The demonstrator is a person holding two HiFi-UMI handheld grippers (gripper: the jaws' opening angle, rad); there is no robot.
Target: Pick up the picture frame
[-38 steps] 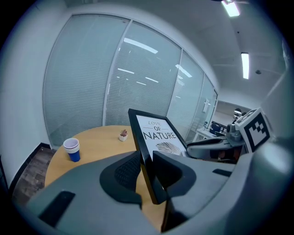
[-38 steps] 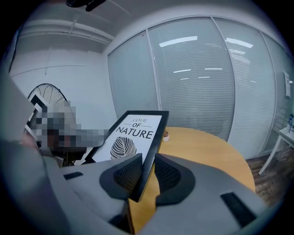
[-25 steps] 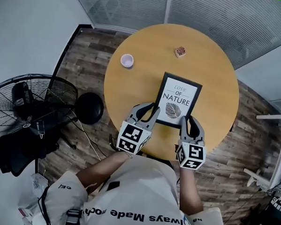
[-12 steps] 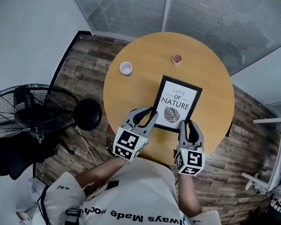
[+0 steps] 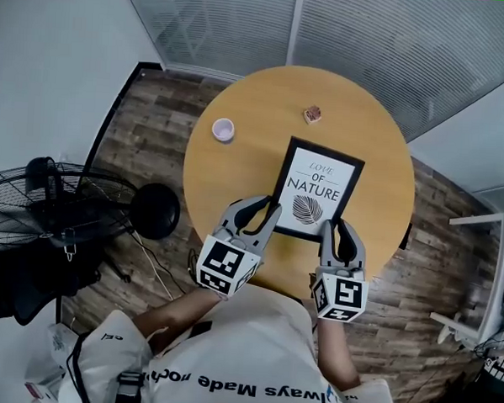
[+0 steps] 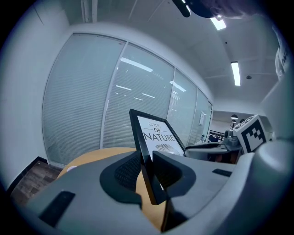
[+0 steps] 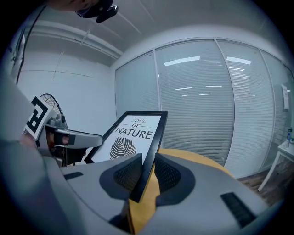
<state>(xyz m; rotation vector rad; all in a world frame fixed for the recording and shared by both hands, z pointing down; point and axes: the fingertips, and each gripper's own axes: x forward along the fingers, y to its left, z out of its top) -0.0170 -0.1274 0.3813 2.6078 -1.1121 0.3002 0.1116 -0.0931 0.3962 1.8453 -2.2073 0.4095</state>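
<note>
Both arms are bent and reach forward from the torso, with the left forearm (image 5: 179,307) and right forearm (image 5: 332,340) bare below white sleeves. The left gripper (image 5: 263,210) angles inward toward the right, and its marker cube (image 5: 226,266) sits nearest the body. Its jaws are closed on the picture frame (image 5: 317,190) near the lower left corner (the black edge sits squarely between the ribbed pads (image 6: 126,172)). The right gripper (image 5: 340,228) points almost straight ahead. Its jaws are likewise clamped on the frame, near the lower right corner.

Office meeting room
Glass partition walls (image 5: 387,43) with blinds, ceiling strip lights (image 6: 235,73), a round tabletop (image 5: 236,175).
</note>
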